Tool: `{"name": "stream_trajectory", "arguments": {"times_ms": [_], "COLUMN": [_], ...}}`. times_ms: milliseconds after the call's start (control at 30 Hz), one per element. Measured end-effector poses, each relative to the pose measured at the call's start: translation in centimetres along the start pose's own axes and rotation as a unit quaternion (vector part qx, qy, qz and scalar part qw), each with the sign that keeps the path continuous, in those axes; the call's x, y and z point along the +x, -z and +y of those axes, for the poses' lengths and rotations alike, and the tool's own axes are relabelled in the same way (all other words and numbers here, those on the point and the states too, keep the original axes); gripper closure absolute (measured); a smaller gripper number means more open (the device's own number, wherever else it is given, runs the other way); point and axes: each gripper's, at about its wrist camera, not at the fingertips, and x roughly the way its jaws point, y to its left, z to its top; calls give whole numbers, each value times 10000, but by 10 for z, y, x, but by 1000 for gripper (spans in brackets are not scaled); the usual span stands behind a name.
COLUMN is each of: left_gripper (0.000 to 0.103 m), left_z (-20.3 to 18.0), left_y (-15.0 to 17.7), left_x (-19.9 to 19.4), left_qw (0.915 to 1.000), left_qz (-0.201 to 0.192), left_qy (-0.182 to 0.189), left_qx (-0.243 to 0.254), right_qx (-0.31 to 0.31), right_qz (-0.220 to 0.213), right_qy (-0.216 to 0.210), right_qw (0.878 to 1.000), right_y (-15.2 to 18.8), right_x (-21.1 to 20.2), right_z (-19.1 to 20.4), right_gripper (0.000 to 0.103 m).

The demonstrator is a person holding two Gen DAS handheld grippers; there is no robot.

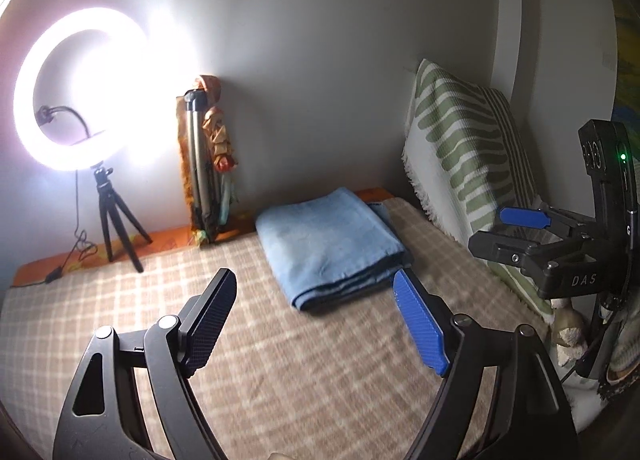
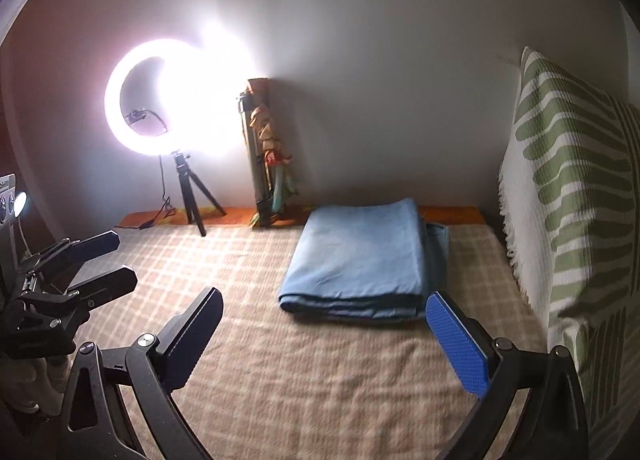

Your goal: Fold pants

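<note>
One pair of pants (image 1: 330, 244), light blue, folded into a flat rectangular stack with layered edges showing along the near side. Lying on the bed (image 1: 280, 360), toward the far edge and near the wall, on a beige plaid blanket. A strip of a second blue layer sticking out on the stack's right side.

Two tools in view. Left tool (image 1: 316, 324) held above the blanket, short of the pants, jaws spread wide, nothing between them; one dark pad on the left, one blue pad on the right. Right tool (image 2: 324, 336) likewise above the blanket, just short of the near edge of the pants, jaws wide apart and empty; again one dark pad and one blue. Neither tool touching the cloth. Each tool also visible from the other's camera: the right one at the right edge of the left wrist view with a green light on its body, the left one at the left edge of the right wrist view.

One ring light (image 2: 160, 99), lit and glaring, on one small black tripod (image 2: 192, 195) at the far left, with one cable trailing off. One folded tripod (image 2: 256, 155) leaning upright against the wall beside patterned cloth. One cushion (image 2: 572, 195), white with green stripes, propped on the right, well apart from the ring light. An orange band along the bed's far edge under the wall.
</note>
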Motion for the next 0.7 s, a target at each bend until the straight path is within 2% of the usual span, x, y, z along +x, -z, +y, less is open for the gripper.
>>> {"name": "stream_trajectory", "arguments": {"times_ms": [167, 333, 533, 700], "left_gripper": [22, 22, 22, 22], "left_z": [-1, 2, 10, 20], "left_y": [20, 41, 64, 77], "left_x": [-16, -30, -35, -35], "left_qw": [10000, 9999, 9998, 9998], "left_qz": [38, 59, 138, 169], "left_qy": [31, 97, 64, 103], "left_qx": [-55, -29, 95, 83], "right_qx": [-142, 17, 95, 194], "right_qz": [21, -24, -217, -210], "right_qy": [207, 201, 544, 702], "right_qw": [9997, 9998, 9982, 9971], "right_y": [25, 46, 69, 83], "right_x": [-12, -20, -32, -36], "right_z": [15, 19, 28, 33], "right_gripper": [0, 0, 0, 0]}}
